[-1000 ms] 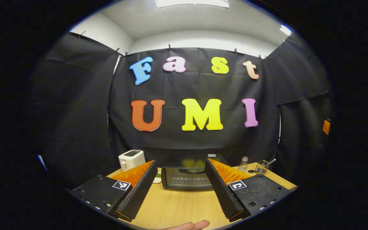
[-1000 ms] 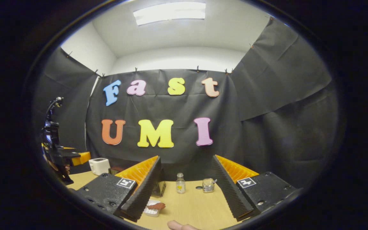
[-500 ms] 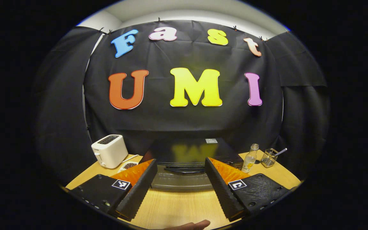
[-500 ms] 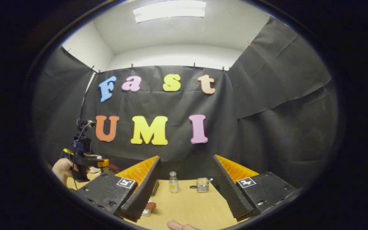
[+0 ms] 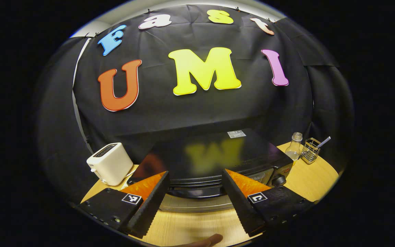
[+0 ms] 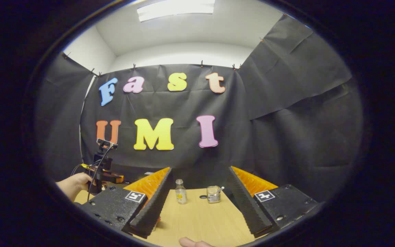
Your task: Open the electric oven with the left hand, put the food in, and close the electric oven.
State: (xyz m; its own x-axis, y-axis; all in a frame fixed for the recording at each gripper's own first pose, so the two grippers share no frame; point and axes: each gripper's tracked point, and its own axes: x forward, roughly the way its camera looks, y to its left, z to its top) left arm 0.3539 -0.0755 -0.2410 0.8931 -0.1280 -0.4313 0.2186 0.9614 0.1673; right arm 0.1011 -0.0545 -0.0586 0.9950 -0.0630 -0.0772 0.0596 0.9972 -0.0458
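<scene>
1. Two claws are in play, and we hold the left claw low and square to the front of the electric oven because the task gives this hand the door. The oven sits on the tabletop against the back cloth, with its door closed.
2. We keep the left claw's jaws wide apart, one on each side of the dark handle bar across the top of the door. They grip nothing, and we cannot tell whether either tip touches the oven.
3. We hold the right claw back over bare tabletop, jaws wide and empty, likely waiting to fetch the food once the door is down.
4. We see a white toaster left of the oven, and a small glass bottle and wire holder to its right, well clear of the door.
</scene>
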